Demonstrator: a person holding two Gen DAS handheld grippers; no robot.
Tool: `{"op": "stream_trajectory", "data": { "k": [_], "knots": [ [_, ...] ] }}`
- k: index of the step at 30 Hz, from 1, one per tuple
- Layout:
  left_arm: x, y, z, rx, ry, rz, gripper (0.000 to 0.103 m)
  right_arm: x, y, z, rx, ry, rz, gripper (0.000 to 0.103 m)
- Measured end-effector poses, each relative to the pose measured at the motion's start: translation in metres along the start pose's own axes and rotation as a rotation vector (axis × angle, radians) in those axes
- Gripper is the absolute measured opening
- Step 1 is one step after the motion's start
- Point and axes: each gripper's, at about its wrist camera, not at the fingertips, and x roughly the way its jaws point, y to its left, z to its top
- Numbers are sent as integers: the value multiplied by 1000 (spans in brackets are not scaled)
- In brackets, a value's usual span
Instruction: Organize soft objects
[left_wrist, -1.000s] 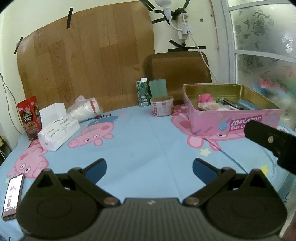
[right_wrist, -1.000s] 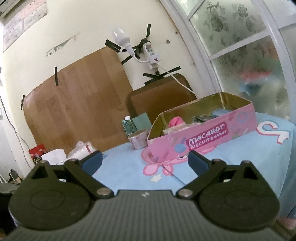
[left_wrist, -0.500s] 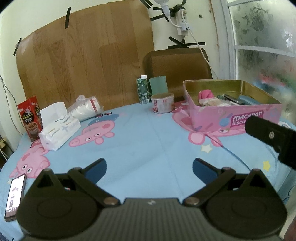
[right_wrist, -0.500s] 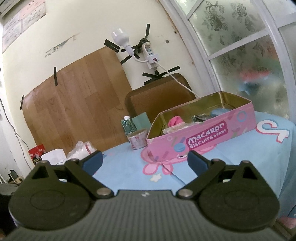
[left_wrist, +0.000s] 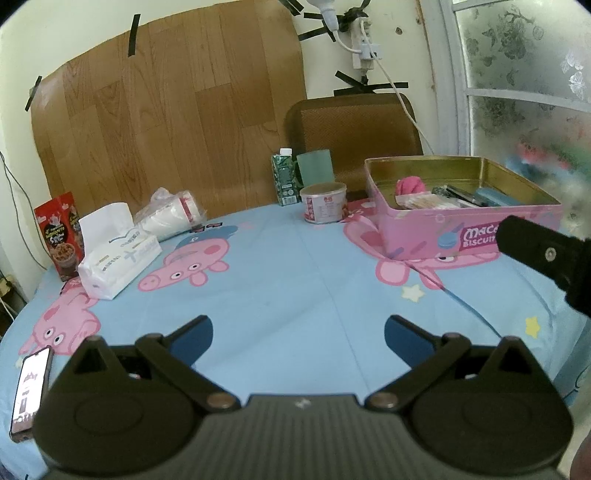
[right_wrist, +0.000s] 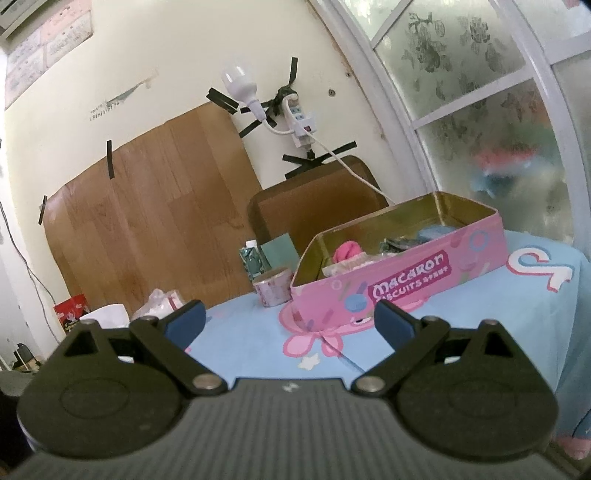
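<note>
The left claw (left_wrist: 298, 332) is wide open and has nothing in it. It hangs over a bare bit of the blue pig tablecloth (left_wrist: 280, 280). The right claw (right_wrist: 288, 319) is wide open too, with nothing between its 2 blue fingertips (right_wrist: 391, 321). It sits lower and points at the pink tin (right_wrist: 399, 280), which is near but not touching. From the left view, part of the right claw pokes in at the right side, in front of the tin. Inside the tin there is a pink soft ball (right_wrist: 346, 252) at the left end, something pale beside it, some dark things in the middle and a blue thing at the far end. I cannot tell what each of those is. So some soft things look like they are already put away. Out on the table, well apart from the tin, there is a white tissue pack (left_wrist: 120, 254) with a bag of paper cups (left_wrist: 171, 218) just behind it. A small tub (left_wrist: 324, 202), a green carton (left_wrist: 284, 179), a red box (left_wrist: 59, 236) and a phone (left_wrist: 31, 391) are there as well. I think the tissue pack may be the soft thing left to move, but that is only a guess. No claw is reaching for it yet.
</note>
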Motion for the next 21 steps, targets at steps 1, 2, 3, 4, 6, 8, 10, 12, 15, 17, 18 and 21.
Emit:
{"op": "stream_trajectory", "data": {
  "k": [1, 2, 3, 4, 6, 8, 10, 12, 15, 17, 18, 21],
  "knots": [
    [0, 0, 0, -2, 1, -2, 103, 0, 0, 0, -1, -3, -1, 99],
    [0, 1, -1, -5, 1, -4, 103, 0, 0, 0, -2, -6, -1, 99],
    [-1, 1, -1, -8, 0, -6, 103, -1, 0, 0, -1, -9, 0, 99],
    [-1, 1, -1, -9, -1, -6, 103, -1, 0, 0, -1, -12, -1, 99],
    [-1, 1, -1, -10, 1, -8, 103, -1, -1, 1, 4, -12, 0, 99],
    [0, 2, -2, -10, 4, -9, 103, 0, -2, 1, 12, -6, 2, 99],
    [0, 3, -2, -12, 6, -9, 103, 1, -3, 1, 15, -2, 5, 99],
    [0, 4, -2, -14, 5, -8, 103, 1, -2, 1, 13, -1, 9, 100],
    [0, 5, -2, -14, 8, -11, 103, 0, 0, 1, 7, -3, 13, 99],
    [0, 4, -2, -15, 8, -11, 103, 0, 1, 1, 5, -1, 15, 100],
    [0, 4, -2, -16, 8, -11, 103, 0, 1, 0, 6, -1, 15, 99],
    [-1, 6, -2, -23, -1, -18, 103, 0, 0, 1, 16, 3, 17, 99]
  ]
}}
